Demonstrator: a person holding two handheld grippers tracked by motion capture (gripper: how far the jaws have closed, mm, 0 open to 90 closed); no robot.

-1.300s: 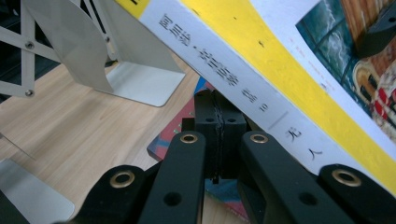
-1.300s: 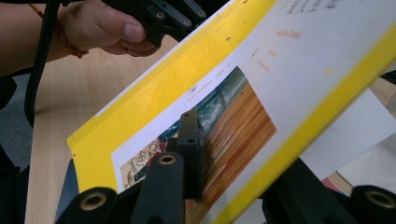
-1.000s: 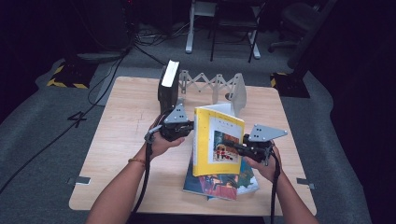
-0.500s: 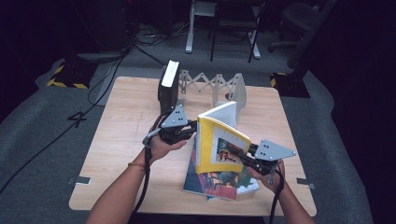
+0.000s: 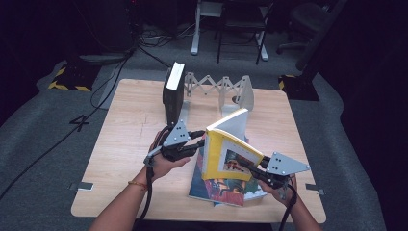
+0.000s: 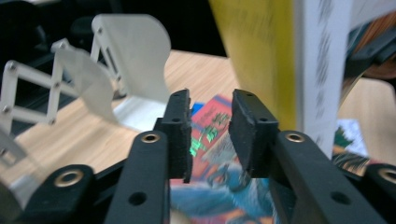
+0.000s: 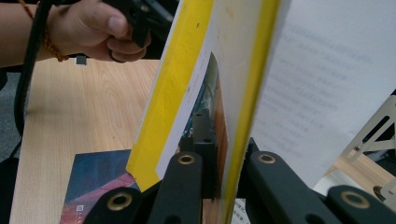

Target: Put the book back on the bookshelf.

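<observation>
Step in hand: standing the yellow book (image 5: 226, 154) upright over the flat books (image 5: 211, 185) at near centre of the bench (image 5: 125, 139). Right tongs (image 5: 248, 166) clench its cover; left tongs (image 5: 199, 144), just opening, hold nothing. Next: carry it far-left to the accordion rack (image 5: 216, 89).

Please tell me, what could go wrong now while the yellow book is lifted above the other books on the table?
1. The right tongs pinch the yellow book by one cover edge only, so it could swing or slip down onto the flat books.
2. The left tongs have just been opening, with nothing between them, so the book has no second support.
3. The tilted book could knock the white folding rack behind it.
</observation>
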